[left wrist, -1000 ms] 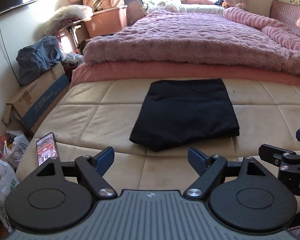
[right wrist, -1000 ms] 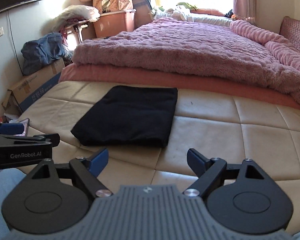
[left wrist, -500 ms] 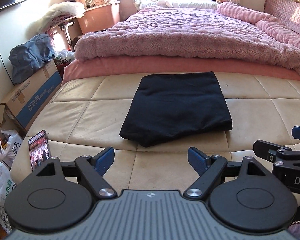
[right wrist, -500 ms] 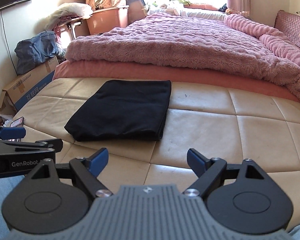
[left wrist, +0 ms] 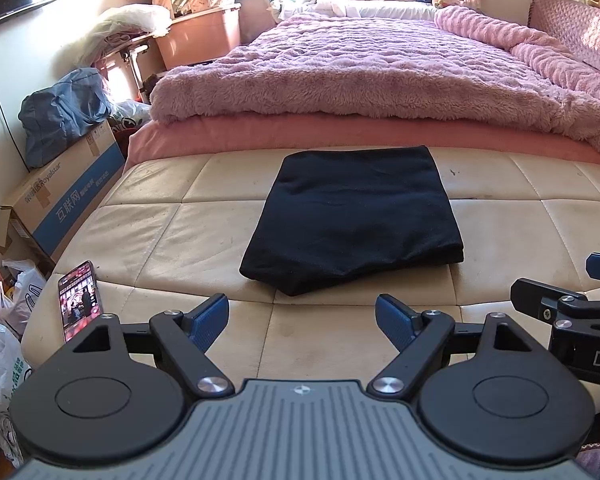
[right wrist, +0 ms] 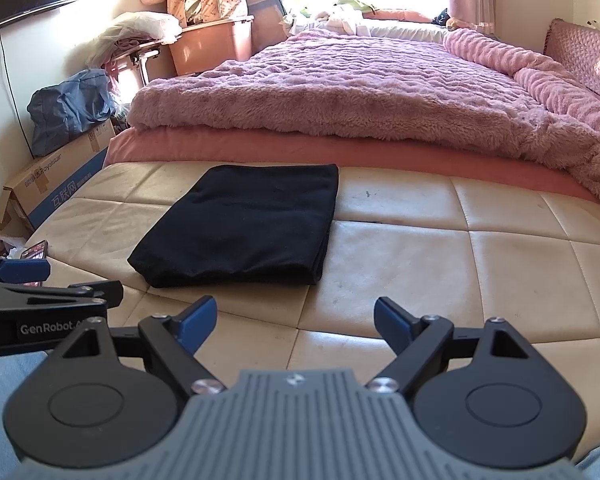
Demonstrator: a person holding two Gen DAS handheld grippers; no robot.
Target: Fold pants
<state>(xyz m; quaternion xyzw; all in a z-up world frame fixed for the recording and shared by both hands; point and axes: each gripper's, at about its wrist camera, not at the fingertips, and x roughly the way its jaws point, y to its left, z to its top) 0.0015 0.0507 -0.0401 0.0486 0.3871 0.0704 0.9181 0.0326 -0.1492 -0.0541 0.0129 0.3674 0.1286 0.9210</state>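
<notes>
The black pants (left wrist: 354, 216) lie folded into a flat rectangle on the cream quilted mattress (left wrist: 160, 236); the right wrist view shows the pants (right wrist: 244, 224) left of centre. My left gripper (left wrist: 302, 320) hovers open near the mattress's front edge, short of the pants, with nothing between its blue pads. My right gripper (right wrist: 294, 322) is likewise open and empty, to the right of the pants' near edge. Each gripper's side shows at the edge of the other's view.
A phone (left wrist: 80, 300) lies at the mattress's front left corner. A pink fuzzy blanket (left wrist: 360, 76) covers the bed behind. On the left stand a cardboard box (left wrist: 68, 200), a blue bag (left wrist: 60, 116), plastic bags (left wrist: 4, 344) and a brown tub (left wrist: 200, 36).
Both grippers have drawn back and risen a little, so the pants sit farther away in each view. The pants have not moved. Both grippers stay open.
</notes>
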